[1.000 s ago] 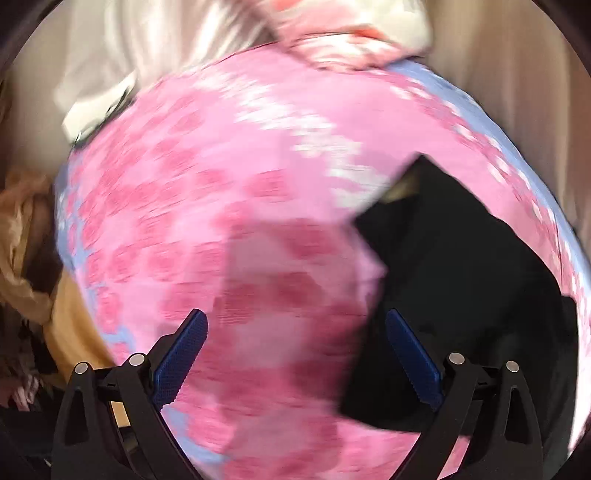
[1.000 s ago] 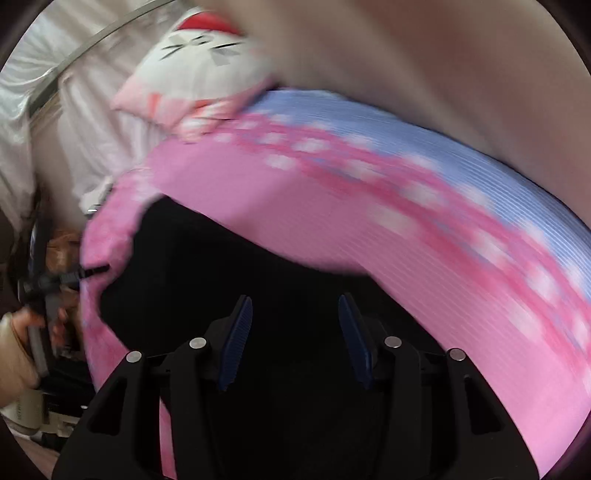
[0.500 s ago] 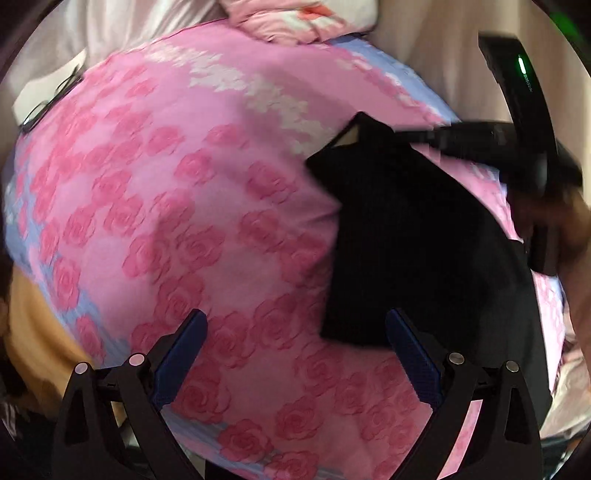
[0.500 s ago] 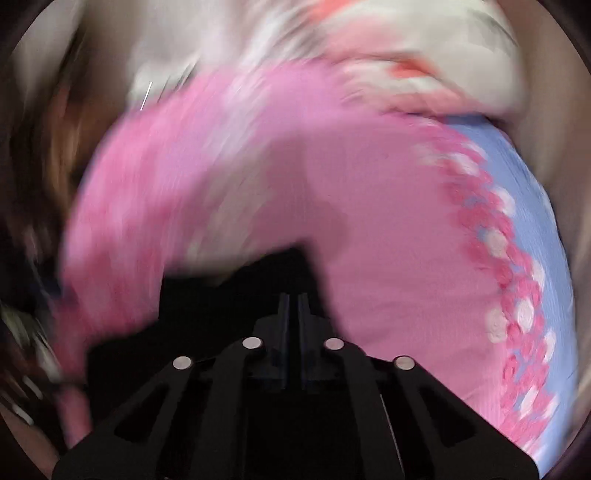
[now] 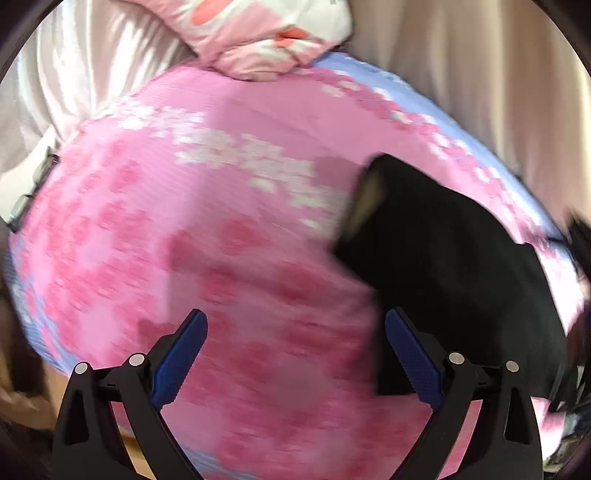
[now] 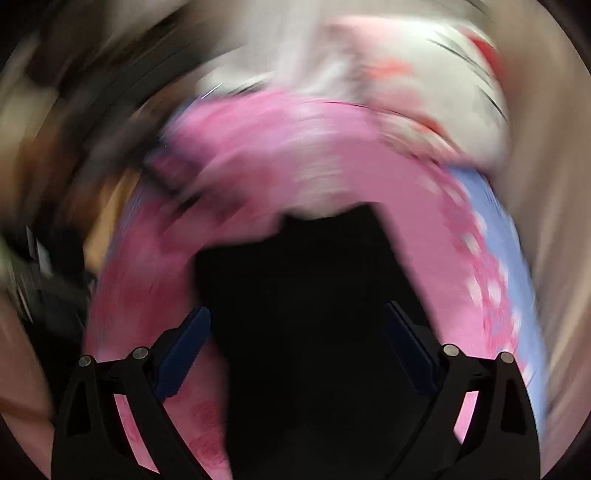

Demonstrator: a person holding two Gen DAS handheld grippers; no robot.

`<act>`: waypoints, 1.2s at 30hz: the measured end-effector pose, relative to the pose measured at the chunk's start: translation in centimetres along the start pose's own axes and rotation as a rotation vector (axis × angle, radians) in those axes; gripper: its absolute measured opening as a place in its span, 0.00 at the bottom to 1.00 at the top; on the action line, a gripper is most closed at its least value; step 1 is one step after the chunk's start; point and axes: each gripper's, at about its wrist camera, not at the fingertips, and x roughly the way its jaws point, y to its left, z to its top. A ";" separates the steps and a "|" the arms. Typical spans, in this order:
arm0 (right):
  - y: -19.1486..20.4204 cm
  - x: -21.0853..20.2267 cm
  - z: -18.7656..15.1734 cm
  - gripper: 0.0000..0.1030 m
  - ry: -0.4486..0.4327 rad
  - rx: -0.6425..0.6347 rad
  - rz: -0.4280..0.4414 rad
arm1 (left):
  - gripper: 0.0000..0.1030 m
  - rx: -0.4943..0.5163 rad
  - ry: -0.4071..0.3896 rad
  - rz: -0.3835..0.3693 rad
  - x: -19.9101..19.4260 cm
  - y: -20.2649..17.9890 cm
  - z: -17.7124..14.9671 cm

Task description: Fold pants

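On a bed spread with a pink rose-print quilt (image 5: 207,229), the left gripper (image 5: 295,354) hangs with its blue ribbed pads spread wide and empty, apparently clear of the work. To its right lie the black pants (image 5: 450,258), a flat, matte slab of soft cloth already doubled over, a pale lining showing at one corner. A pink-and-white cartoon pillow (image 5: 266,33) sits at the head of the bed. The right gripper (image 6: 297,350), its jaws opening, stands above the pants (image 6: 306,295) without pinching them, likely having just let the fold drop.
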 end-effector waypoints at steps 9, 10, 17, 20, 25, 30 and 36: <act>-6.0 2.7 2.3 0.10 0.048 0.244 0.031 | 0.93 0.189 -0.026 0.098 1.2 0.1 3.9; -9.1 1.5 2.6 0.10 0.023 0.335 -0.003 | 0.93 0.221 -0.032 0.074 1.3 -0.6 4.2; -21.0 -4.4 2.6 0.10 -0.138 0.639 -0.291 | 0.93 0.347 0.019 0.074 6.4 -6.6 6.3; -17.8 -1.7 3.1 0.10 -0.126 0.602 -0.233 | 0.95 0.343 0.072 0.122 8.3 -6.2 6.1; -5.6 7.3 2.7 0.15 0.062 0.457 0.056 | 0.95 0.214 0.076 0.139 5.4 -0.6 5.4; -4.6 6.7 1.3 0.41 0.024 0.545 0.088 | 0.94 0.231 0.030 0.319 1.8 3.5 5.5; -9.8 -3.3 -6.4 0.62 -0.112 0.857 0.010 | 0.94 0.205 -0.057 0.009 -1.5 -2.0 9.5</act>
